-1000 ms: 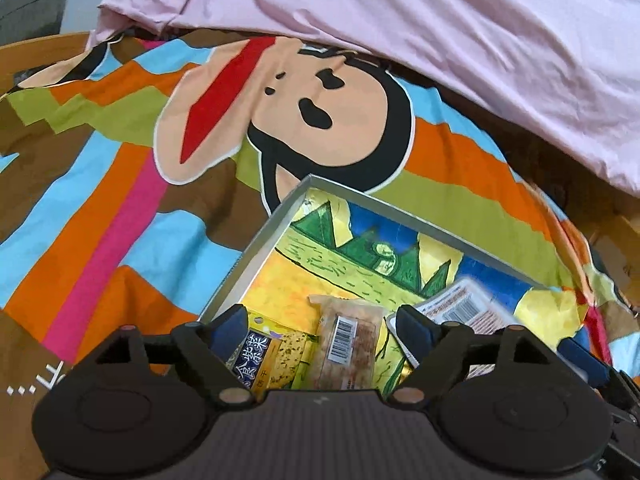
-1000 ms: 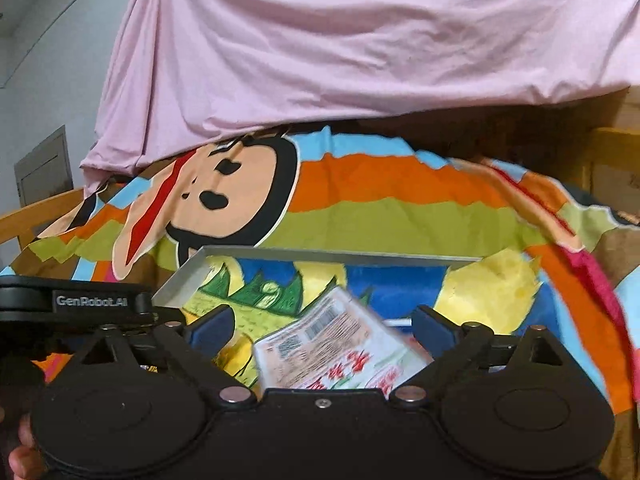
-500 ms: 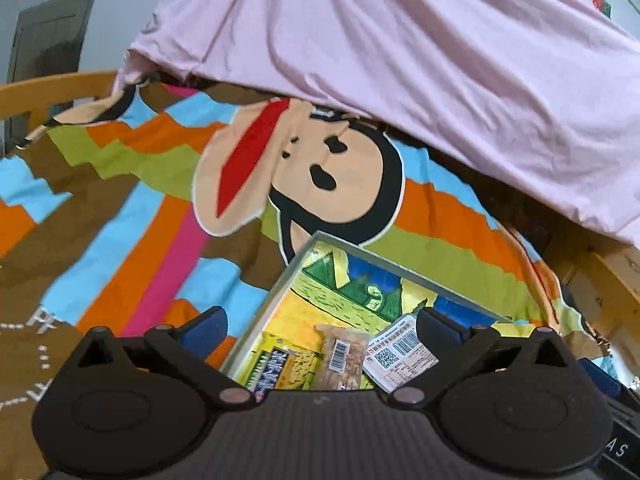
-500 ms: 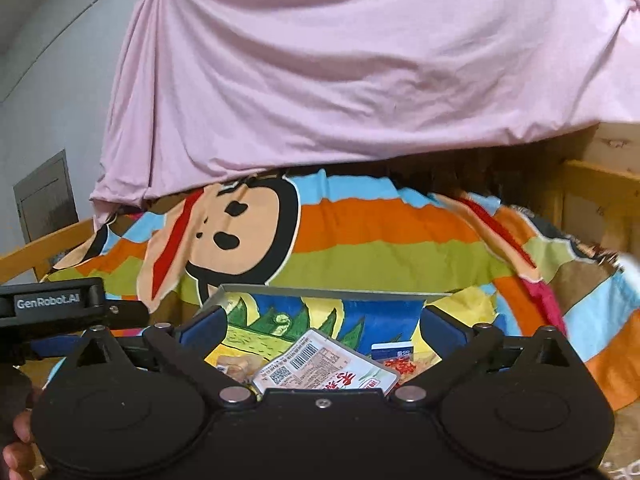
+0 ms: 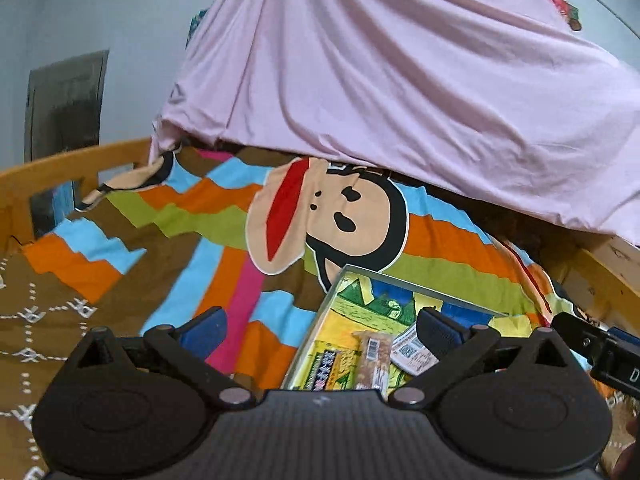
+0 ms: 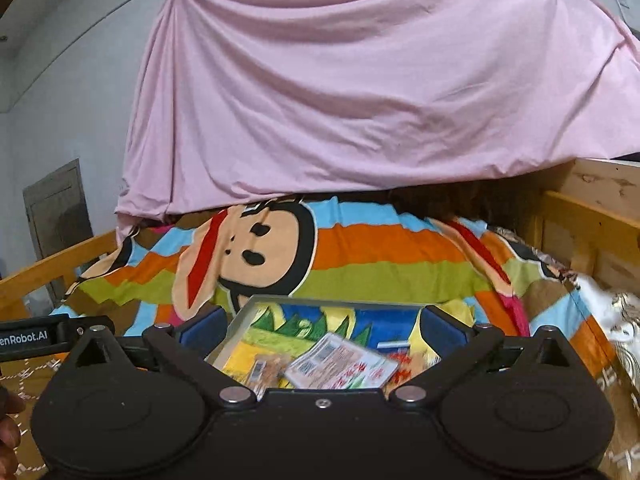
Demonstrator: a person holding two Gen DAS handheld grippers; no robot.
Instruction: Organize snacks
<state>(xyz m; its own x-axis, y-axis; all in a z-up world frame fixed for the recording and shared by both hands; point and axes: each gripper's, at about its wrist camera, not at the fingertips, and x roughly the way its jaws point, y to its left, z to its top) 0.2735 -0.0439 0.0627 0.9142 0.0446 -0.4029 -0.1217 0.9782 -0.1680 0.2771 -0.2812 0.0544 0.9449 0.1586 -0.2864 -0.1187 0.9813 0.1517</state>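
Glossy snack packets (image 6: 344,364) — matt cloth blanket (image 6: 384,256)

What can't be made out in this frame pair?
- Near end of the tray: hidden by the gripper body, both views.
- White packet: print blurred, right wrist view.
- Yellow packet: partly hidden, left wrist view.
- Anything under the pink sheet: covered.

Pink sheet (image 6: 360,92) drapes over striped blanket (image 6: 392,256), wooden rails (image 6: 588,220), pale wall (image 5: 100,12).

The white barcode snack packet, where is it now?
In the right wrist view, the white barcode packet lies inside the illustrated tray, right of the clear-wrapped bar.
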